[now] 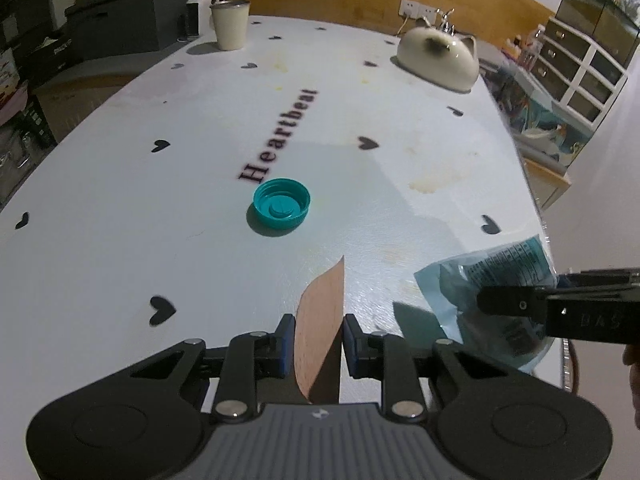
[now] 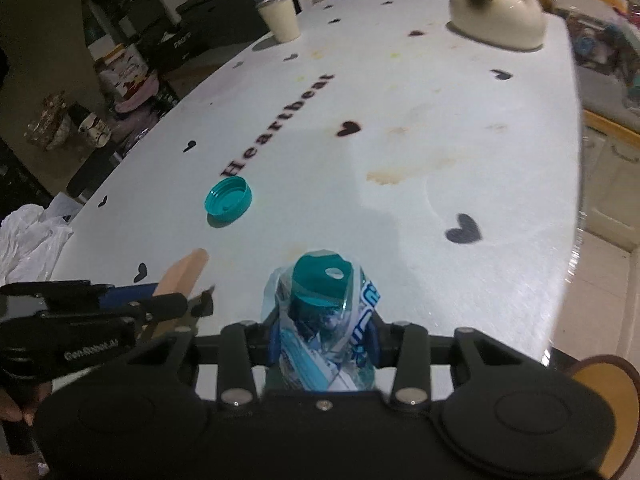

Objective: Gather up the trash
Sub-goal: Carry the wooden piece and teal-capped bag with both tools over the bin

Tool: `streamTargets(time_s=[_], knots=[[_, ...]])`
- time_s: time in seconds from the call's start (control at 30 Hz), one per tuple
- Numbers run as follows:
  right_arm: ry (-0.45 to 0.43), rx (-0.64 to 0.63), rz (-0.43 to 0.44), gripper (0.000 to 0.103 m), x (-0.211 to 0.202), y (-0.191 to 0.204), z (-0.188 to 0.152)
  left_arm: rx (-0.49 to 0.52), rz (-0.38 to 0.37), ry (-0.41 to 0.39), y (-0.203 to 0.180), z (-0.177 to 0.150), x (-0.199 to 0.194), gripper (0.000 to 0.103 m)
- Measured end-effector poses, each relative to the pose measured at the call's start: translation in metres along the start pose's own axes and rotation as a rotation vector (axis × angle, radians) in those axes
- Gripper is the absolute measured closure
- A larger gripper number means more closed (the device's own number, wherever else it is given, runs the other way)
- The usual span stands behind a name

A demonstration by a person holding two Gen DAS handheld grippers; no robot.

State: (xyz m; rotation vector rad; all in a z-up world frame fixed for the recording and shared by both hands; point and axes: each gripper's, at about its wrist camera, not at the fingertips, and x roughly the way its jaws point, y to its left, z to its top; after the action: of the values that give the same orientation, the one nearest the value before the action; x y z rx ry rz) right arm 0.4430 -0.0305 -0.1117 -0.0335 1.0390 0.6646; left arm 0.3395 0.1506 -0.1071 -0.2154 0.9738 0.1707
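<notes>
Teal plastic, a round bottle cap (image 1: 281,203) lies upside down on the white tablecloth (image 1: 120,216) printed with black hearts and the word "Heartbeat", just below the first letter of that word and apart from both grippers. The left gripper (image 1: 320,344) has its blue-padded jaws pressed together on a thin, tan, curved strip of card or wood (image 1: 322,312), which stands up between the pads and points toward the cap. To its right, near the table's edge, the right gripper (image 2: 324,344) pinches a crumpled clear plastic bottle with a blue-and-white label and a teal cap (image 2: 324,312); its jaws press against the bottle's sides, and the cap end sticks out beyond the fingertips. At the far end of the table stand a cream paper cup (image 1: 230,24) on the left and a cream, cat-shaped ceramic piece (image 1: 438,58) on the right. Brownish stains (image 1: 432,184) mark the cloth between the hearts.
</notes>
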Motion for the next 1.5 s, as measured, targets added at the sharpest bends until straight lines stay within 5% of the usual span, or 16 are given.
streamTargets(time_s=[1.0, 1.5], knots=[[-0.234, 0.097, -0.240, 0.063, -0.133, 0.057, -0.107, 0.088, -0.113, -0.125, -0.002, -0.059, -0.120, 0.077], [-0.323, 0.274, -0.386, 0.063, -0.190, 0.033, -0.170, 0.259, -0.283, -0.121, -0.077, -0.073, -0.124, 0.077]])
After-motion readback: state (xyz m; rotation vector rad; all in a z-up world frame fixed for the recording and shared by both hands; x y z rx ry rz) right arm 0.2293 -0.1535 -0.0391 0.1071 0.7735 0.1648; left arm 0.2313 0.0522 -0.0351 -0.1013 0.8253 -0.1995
